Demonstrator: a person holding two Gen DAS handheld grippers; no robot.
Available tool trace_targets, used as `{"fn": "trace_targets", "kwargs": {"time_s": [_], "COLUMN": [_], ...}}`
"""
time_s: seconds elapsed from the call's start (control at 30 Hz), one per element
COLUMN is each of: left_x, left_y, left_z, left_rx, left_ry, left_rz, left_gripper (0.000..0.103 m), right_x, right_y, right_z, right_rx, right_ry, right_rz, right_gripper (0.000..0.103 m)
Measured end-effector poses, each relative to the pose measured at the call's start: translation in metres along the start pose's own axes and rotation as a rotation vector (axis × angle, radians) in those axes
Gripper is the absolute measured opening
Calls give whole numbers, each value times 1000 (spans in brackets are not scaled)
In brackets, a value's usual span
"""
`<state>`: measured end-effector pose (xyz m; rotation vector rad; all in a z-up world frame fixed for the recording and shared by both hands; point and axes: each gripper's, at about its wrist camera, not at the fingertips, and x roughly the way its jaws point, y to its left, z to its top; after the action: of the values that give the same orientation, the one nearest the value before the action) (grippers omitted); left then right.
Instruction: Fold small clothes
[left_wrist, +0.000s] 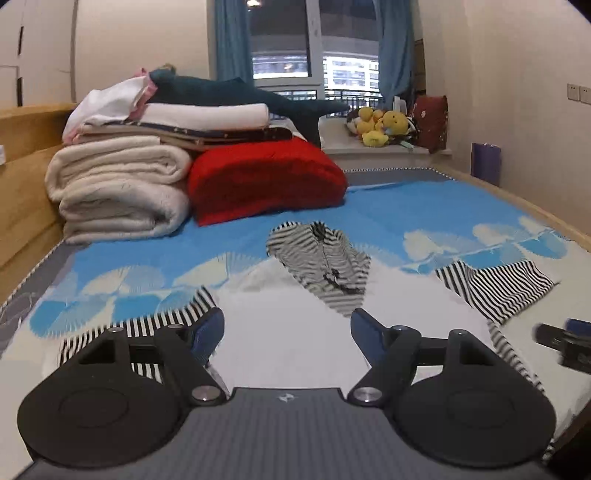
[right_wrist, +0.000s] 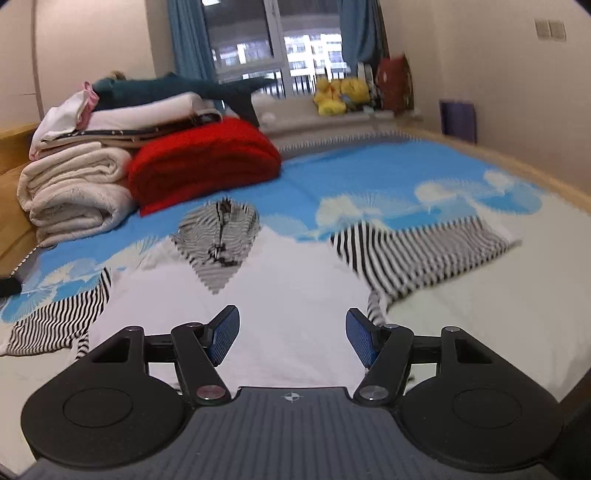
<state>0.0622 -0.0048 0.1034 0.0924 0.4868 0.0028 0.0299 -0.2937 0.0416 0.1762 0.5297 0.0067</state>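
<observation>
A small white garment lies spread flat on the bed, with a black-and-white striped hood at its far end. A striped sleeve reaches out to the right and another to the left. My left gripper hovers over the near part of the white body, open, with nothing between its blue pads. In the right wrist view the same garment shows its hood and right sleeve. My right gripper is open above the body and holds nothing.
The bed sheet is blue with white fan shapes. Folded cream blankets and a red blanket are stacked at the far left by the wooden headboard. Yellow plush toys sit on the window sill.
</observation>
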Motion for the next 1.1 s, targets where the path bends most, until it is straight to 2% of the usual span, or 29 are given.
{"fn": "trace_targets", "kwargs": {"time_s": [0.1, 0.17, 0.23, 0.27, 0.33, 0.37, 0.4, 0.43, 0.47, 0.57, 0.67, 0.73, 0.77, 0.8, 0.9, 1.0, 1.1], "left_x": [30, 53, 77, 88, 109, 118, 130, 142, 148, 160, 167, 170, 171, 170, 168, 166, 162], "left_y": [22, 45, 72, 87, 117, 130, 142, 157, 173, 213, 234, 251, 262, 275, 305, 347, 377], "left_z": [16, 26, 34, 35, 26, 18, 16, 13, 11, 2, -6, -10, -15, -20, -48, -87, -118], "left_rx": [67, 97, 98, 86, 50, 25, -6, -77, -175, -398, -442, -483, -525, -566, -670, -866, -1044], "left_ry": [-10, -4, 17, 18, 23, 58, 140, 216, 255, 314, 337, 340, 335, 322, 325, 358, 378], "left_rz": [17, 25, 28, 43, 90, 117, 144, 178, 184, 151, 193, 218, 224, 231, 280, 302, 297], "left_gripper": [66, 57, 53, 49, 49, 43, 37, 31, 31, 31, 31, 31, 31, 31, 31, 33, 34], "right_x": [-2, -5, -8, -9, -3, 1, 9, 19, 31, 70, 103, 120, 120, 119, 122, 125, 132], "right_y": [6, 6, 2, -1, -4, -6, -8, -9, -10, -12, -20, -16, -14, -14, -2, 6, 9], "right_z": [5, 18, 41, 58, 87, 100, 113, 124, 131, 134, 113, 102, 101, 103, 107, 112, 114], "right_rx": [-22, -47, -61, -71, -104, -120, -138, -156, -178, -225, -200, -200, -165, -126, -137, -132, -128], "right_ry": [-28, -46, -78, -102, -130, -134, -136, -135, -128, -78, -35, 60, 57, 36, 5, -3, 14], "right_rz": [-28, -12, -2, 1, 3, 2, 2, 4, 0, -36, -61, -97, -88, -63, -37, -6, 10], "right_gripper": [65, 65, 65, 65, 65, 65, 65, 65, 65, 65, 65, 59, 54, 54, 51, 33, 28]}}
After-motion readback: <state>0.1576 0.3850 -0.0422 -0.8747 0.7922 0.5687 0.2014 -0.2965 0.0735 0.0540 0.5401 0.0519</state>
